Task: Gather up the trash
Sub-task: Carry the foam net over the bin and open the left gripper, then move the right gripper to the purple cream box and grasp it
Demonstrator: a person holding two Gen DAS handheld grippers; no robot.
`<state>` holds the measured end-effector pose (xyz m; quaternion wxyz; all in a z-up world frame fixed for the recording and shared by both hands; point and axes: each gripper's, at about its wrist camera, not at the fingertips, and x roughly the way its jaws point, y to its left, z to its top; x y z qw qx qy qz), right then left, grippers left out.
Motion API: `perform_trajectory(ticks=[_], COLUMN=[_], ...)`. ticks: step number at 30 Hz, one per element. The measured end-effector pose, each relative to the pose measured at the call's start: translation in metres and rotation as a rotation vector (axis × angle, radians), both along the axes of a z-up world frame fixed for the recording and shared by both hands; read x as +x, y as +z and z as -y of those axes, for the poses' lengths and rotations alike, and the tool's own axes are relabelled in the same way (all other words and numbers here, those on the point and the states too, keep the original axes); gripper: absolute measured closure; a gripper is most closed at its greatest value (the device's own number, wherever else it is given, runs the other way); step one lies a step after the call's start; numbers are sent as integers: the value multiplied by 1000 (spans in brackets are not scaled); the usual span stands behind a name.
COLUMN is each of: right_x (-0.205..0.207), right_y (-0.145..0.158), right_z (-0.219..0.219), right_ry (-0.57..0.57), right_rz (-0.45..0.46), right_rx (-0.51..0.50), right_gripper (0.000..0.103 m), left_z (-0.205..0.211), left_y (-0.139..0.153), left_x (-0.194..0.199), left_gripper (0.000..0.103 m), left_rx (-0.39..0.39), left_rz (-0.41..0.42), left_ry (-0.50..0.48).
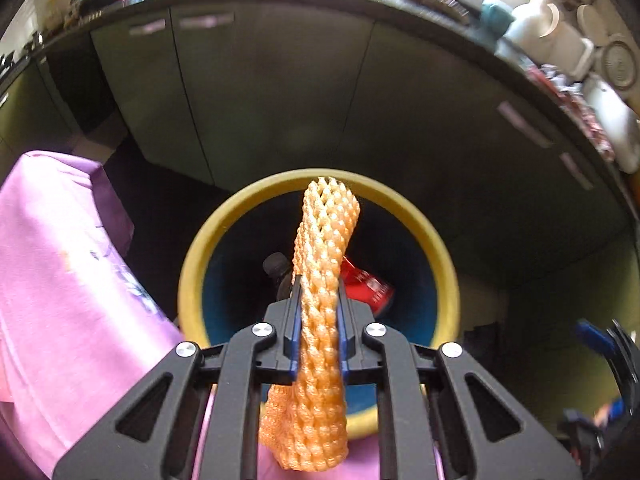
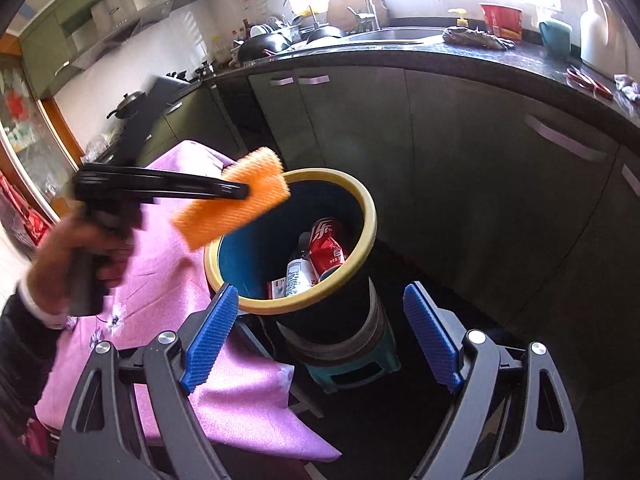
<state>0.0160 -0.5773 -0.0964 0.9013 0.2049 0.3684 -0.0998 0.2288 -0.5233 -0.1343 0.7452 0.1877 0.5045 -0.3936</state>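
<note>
Left gripper [image 1: 319, 300] clamps orange foam net [image 1: 320, 280] above bin [image 1: 192, 280].

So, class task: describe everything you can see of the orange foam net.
The orange foam net is a soft sleeve of open diamond mesh, foamy and slightly glossy, squashed flat. The left tool is shut on its middle, both blue pads pressing it, so its ends stick out in front of and behind the pads. It hangs in the air at the yellow rim of the bin, touching nothing else.
</note>
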Motion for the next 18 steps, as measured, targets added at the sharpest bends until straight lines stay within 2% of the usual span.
perform_trajectory(ticks=[2,3,6,9,14,16,18], right_x=[-3,-4,-5,-4,-1,1,6], right_y=[0,0,0,1,4,3,3], right_z=[2,4,6,4,-1,-4,-8], right_ry=[-4,-4,-3,-1,12,17,27], right_rz=[6,7,12,17,19,15,9], right_rx=[9,12,26,26,21,19,17], right_gripper=[19,19,18,18,18,18,18], left_z=[9,12,17,11,-50,-88,-140], left_y=[-13,-19,-28,-23,20,42,65], left_x=[6,9,13,11,-8,-18,-34], left_gripper=[88,83,53,52,51,44,39], left_rx=[28,39,58,33,-97,-166,-249], left_rz=[-3,-7,-1,-13,8,37,99], left_ry=[20,34,52,59,62,78,108])
